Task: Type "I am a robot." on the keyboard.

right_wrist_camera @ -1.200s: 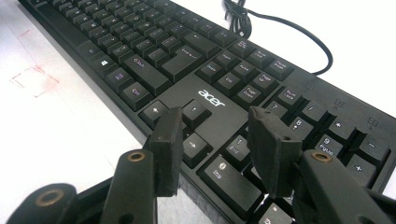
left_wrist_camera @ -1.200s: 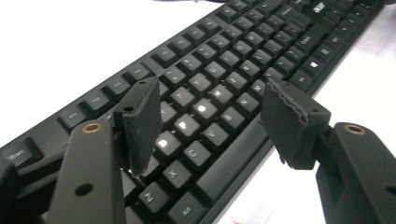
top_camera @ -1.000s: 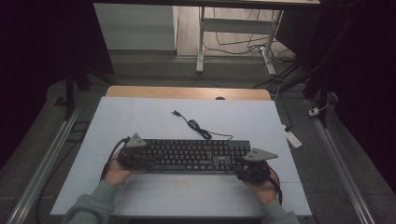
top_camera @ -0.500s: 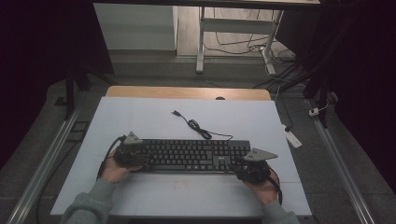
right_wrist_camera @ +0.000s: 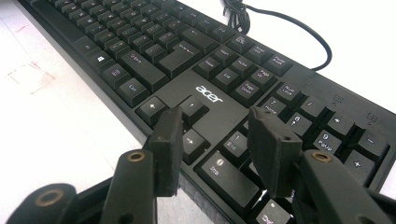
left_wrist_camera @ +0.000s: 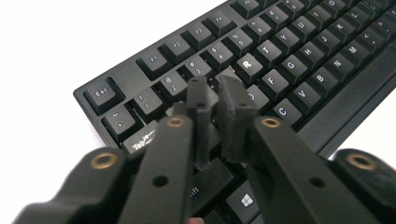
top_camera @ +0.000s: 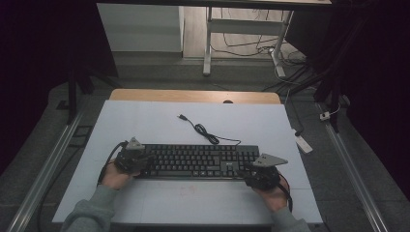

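Note:
A black keyboard (top_camera: 198,161) lies across the near half of the white table (top_camera: 145,121), and its cable (top_camera: 203,130) curls away behind it. My left gripper (top_camera: 146,162) is at the keyboard's left end. In the left gripper view its jaws have just been closing. The gripper (left_wrist_camera: 212,86) now stands shut over the upper-left letter keys of the keyboard (left_wrist_camera: 280,60), with only a thin slit between the pads and nothing visible in it. My right gripper (top_camera: 245,170) is at the right end. This gripper (right_wrist_camera: 215,121) is open above the arrow keys and number pad of the keyboard (right_wrist_camera: 187,51).
The table's far edge is a wooden strip (top_camera: 193,95). A white power strip (top_camera: 303,143) lies on the floor to the right. Metal rails (top_camera: 53,159) run along both sides, and a desk frame (top_camera: 208,43) stands beyond the table.
The left hand has edged slightly to the left at the keyboard's end. The right hand and the keyboard have stayed in place.

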The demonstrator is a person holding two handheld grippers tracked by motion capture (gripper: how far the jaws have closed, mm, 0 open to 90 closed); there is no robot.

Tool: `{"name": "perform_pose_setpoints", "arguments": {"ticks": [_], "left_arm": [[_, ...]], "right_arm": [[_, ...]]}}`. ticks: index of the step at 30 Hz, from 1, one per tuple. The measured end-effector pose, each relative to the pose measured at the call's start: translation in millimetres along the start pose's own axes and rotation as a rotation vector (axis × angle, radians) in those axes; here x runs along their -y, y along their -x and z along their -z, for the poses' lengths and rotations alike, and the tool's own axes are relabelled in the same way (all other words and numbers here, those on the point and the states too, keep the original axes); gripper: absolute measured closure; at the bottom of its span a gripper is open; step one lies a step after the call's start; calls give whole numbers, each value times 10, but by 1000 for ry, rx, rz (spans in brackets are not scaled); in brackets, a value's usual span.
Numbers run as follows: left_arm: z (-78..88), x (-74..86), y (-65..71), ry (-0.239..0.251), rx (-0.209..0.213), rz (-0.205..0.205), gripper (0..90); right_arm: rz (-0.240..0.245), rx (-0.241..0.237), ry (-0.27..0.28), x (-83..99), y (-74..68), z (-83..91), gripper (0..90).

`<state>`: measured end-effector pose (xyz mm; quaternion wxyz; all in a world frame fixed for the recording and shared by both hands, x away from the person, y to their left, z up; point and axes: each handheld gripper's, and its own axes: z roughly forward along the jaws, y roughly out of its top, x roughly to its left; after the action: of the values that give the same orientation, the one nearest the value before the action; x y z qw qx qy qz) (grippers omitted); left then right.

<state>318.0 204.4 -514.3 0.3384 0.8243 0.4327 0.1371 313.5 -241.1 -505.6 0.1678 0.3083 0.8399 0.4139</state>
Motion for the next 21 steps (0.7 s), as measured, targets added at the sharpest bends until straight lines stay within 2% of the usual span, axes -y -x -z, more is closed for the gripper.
{"name": "perform_pose_setpoints", "arguments": {"ticks": [5, 16, 21], "left_arm": [[-9, 19, -14, -17, 1, -1, 889], [-53, 36, -2, -53, -9, -18, 892], [-50, 39, 0, -45, -11, -18, 892]], "right_arm": [[-3, -4, 5, 2, 2, -4, 557], [-1, -1, -3, 0, 4, 4, 556], [-1, -2, -3, -1, 2, 5, 555]]}}
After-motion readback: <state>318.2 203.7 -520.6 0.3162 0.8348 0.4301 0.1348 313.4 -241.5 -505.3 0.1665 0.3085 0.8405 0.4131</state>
